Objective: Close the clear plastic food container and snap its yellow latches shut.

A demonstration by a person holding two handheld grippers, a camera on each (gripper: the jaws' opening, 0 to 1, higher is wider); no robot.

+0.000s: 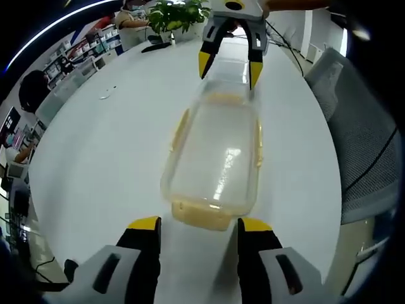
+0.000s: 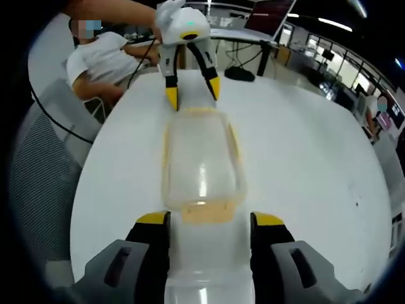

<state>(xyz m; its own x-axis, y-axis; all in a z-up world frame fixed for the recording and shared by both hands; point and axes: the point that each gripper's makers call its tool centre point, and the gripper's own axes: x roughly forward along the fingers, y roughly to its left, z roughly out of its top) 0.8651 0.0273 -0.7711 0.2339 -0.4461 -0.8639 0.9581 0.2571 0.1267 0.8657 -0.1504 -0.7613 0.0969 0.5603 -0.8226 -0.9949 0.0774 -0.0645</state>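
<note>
White desk [image 1: 95, 164] carries the clear container [image 1: 215, 158] mid-surface, lid on. Grey chair [image 1: 361, 152] at desk edge; potted plant [image 1: 177, 16] at far edge. Left tongs [image 1: 199, 228] and right tongs [image 2: 209, 221] gape at opposite container ends, gripping nothing.

L hand-held gripper [image 1: 198, 227] jaws apart, R hand-held gripper [image 2: 209, 220] jaws apart, facing

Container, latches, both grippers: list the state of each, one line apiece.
clear food container: lid on, lying flat on the white table.
yellow latches: end latch flared outward, looks unsnapped.
left gripper: open, jaws either side of the near end latch.
right gripper: open, at the opposite end.
</note>
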